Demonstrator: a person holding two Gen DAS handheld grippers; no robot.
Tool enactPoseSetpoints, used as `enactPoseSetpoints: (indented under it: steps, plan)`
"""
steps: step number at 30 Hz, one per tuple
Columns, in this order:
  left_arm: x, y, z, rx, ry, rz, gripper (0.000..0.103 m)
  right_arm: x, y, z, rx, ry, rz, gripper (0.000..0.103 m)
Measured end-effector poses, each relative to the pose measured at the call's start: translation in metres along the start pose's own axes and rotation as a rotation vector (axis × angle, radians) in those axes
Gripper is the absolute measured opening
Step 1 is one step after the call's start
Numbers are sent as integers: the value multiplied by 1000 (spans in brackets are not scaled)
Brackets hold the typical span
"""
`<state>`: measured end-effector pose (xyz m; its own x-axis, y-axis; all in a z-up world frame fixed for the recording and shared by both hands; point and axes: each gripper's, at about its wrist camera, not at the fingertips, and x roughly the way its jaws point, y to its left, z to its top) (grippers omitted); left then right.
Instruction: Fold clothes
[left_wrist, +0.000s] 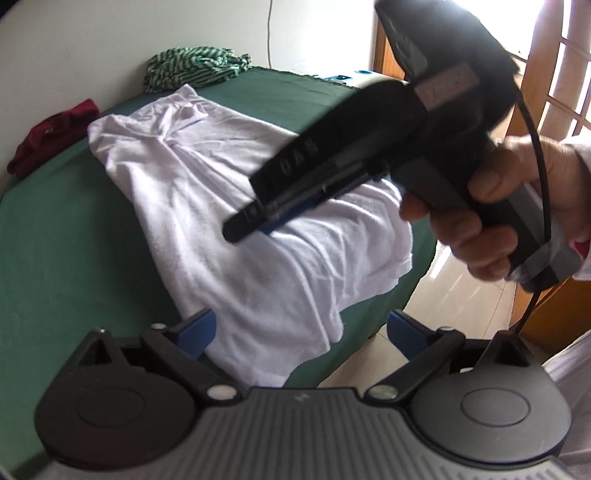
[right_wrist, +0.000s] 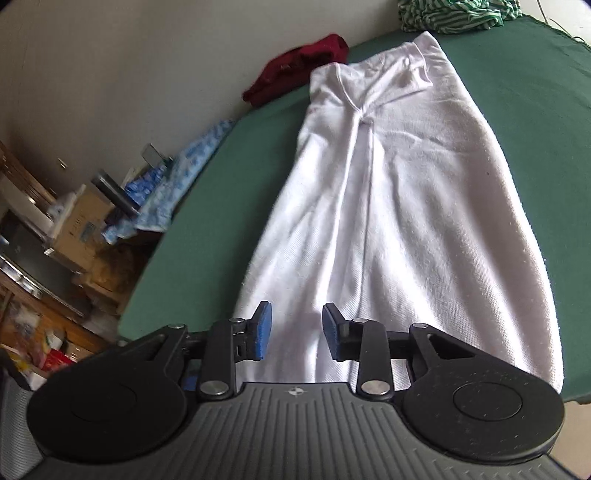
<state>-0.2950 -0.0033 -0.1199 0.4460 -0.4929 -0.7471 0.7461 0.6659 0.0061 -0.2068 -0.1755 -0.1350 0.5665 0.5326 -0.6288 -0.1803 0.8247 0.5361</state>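
A white shirt (left_wrist: 207, 192) (right_wrist: 388, 221) lies lengthwise on the green-covered table (left_wrist: 55, 240) (right_wrist: 517, 110), folded narrow, with its collar at the far end. Its hem hangs over the near table edge. My left gripper (left_wrist: 301, 330) is wide open just above that hem, with nothing between its blue pads. My right gripper (right_wrist: 296, 328) is partly open over the shirt's lower part, its pads apart and gripping nothing. In the left wrist view the right gripper (left_wrist: 243, 225) hovers above the shirt's middle, held by a person's hand (left_wrist: 517, 206).
A green-and-white striped garment (left_wrist: 188, 66) (right_wrist: 450, 13) and a dark red garment (left_wrist: 51, 144) (right_wrist: 295, 68) lie at the table's far end by the wall. Cardboard boxes (right_wrist: 77, 229) and a blue patterned cloth (right_wrist: 177, 177) crowd one side. Tiled floor (left_wrist: 461, 291) lies on the other.
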Motion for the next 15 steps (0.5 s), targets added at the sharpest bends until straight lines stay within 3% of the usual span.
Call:
enactPoseSetpoints:
  steps: [4,5,10,14,15]
  plan:
    - [2,11,0,-30,8,9,99,6,3,-2,-34,-9,10,26]
    - [2,13,0,-36,8,10,99,2,3,0,-42,-9,9,1]
    - [1,18,8,-52,0,34,99,-16,3,8,-83,-13,3,1]
    - [8,8,16,-69,3,-17,99,-15,-11,10,-100,39,-31,1]
    - [13,6,18,-63,18,-15,99,-15,-15,10,-81,50,-6,1]
